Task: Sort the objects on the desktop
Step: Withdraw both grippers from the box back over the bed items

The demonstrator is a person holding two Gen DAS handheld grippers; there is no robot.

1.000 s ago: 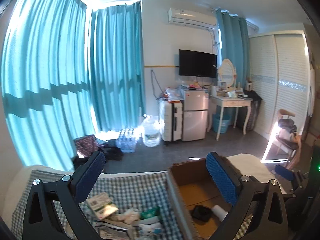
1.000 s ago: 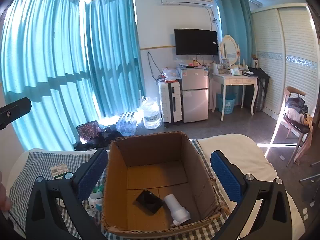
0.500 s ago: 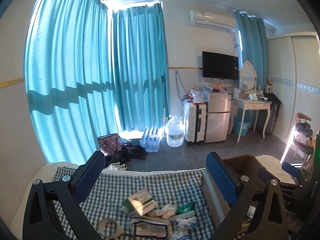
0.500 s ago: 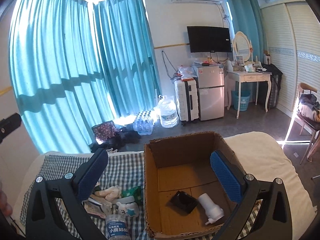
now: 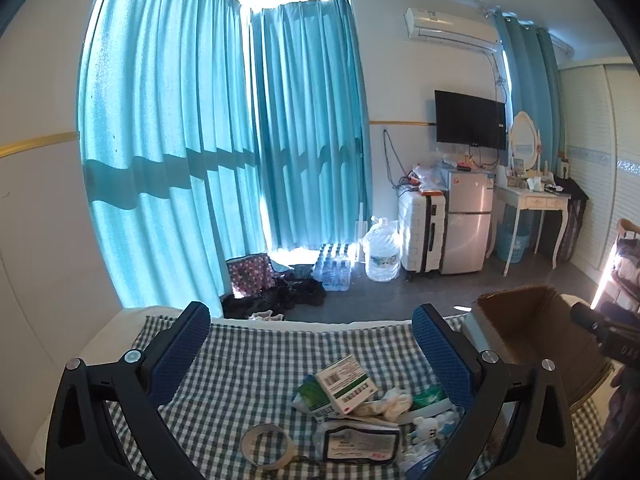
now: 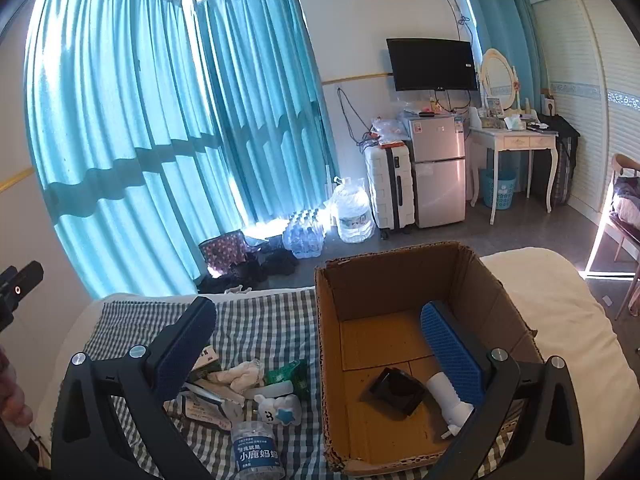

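Observation:
A pile of small items lies on the checked cloth [image 5: 248,352]: a green-and-white carton [image 5: 346,384], a tape roll [image 5: 266,444], a flat pouch [image 5: 360,442], a white cloth [image 5: 390,400], a green packet [image 5: 430,394] and a small white toy [image 5: 424,426]. My left gripper [image 5: 311,320] hangs open above this pile, holding nothing. My right gripper [image 6: 317,310] is open too, straddling the left wall of the cardboard box [image 6: 400,280]. In the box lie a black object [image 6: 396,390] and a white bottle [image 6: 446,398]. A clear jar [image 6: 258,452] with a blue label stands nearest the right wrist camera.
The cardboard box [image 5: 520,320] stands right of the pile, with white bedding [image 6: 560,320] beyond it. Past the cloth's far edge is floor with bags, water bottles, a suitcase and a small fridge. Part of a hand [image 6: 12,396] shows at the left edge.
Both views have swung left. The left gripper has moved from the box to above the pile; the right gripper has shifted left, bringing the pile and jar into view. Both stayed open.

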